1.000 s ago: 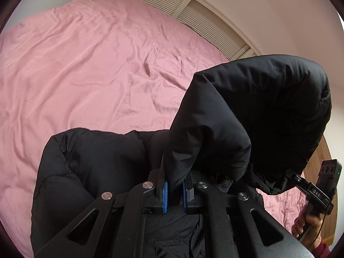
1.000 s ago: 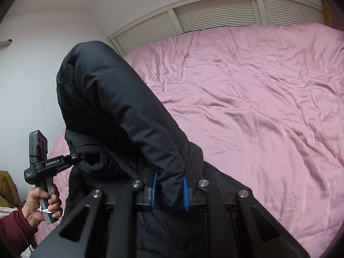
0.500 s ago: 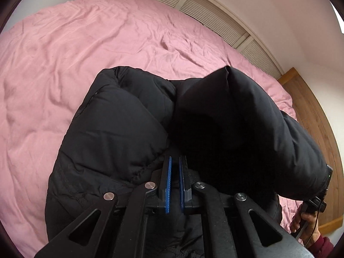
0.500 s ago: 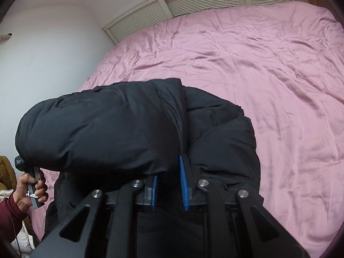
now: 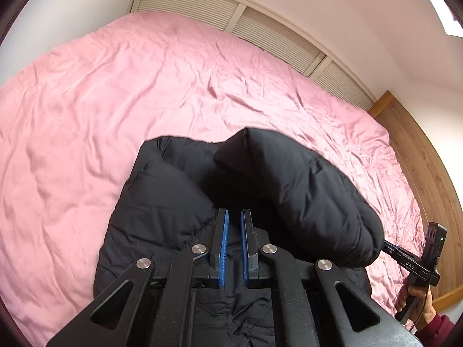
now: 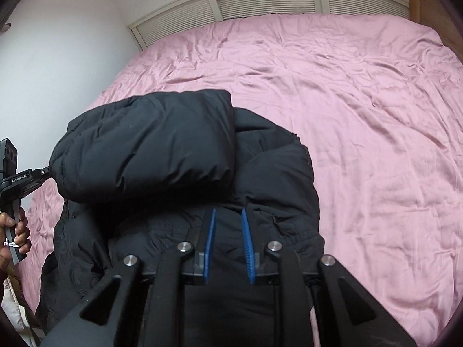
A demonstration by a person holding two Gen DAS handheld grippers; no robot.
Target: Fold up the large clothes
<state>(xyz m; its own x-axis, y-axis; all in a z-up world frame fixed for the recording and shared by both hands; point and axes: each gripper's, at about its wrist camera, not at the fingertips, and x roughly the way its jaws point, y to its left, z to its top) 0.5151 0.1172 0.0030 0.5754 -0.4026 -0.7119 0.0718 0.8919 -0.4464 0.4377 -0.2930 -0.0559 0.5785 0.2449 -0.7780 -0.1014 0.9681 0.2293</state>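
Observation:
A black puffer jacket (image 5: 162,202) (image 6: 275,173) lies on a pink bed sheet (image 5: 144,86) (image 6: 361,115). One padded part is folded over (image 5: 303,188) (image 6: 150,144) and rests on the jacket's body, between my two grippers. My left gripper (image 5: 234,212) has its blue pads almost together at the fold's near end. In the right wrist view its tip (image 6: 43,171) is sunk into that end. My right gripper (image 6: 228,211) has its pads a narrow gap apart with black cloth between them. The fold hides its tip (image 5: 387,248) in the left wrist view.
A hand grips each gripper handle (image 5: 416,292) (image 6: 17,231). Slatted white panels (image 5: 260,26) (image 6: 260,3) run along the far side of the bed. A wooden surface (image 5: 419,150) borders its right side. The wrinkled sheet stretches far beyond the jacket.
One second ago both grippers held the padded part high above the bed. It has swung over and come down onto the jacket's body, where it now lies. Both grippers' pads look closer together.

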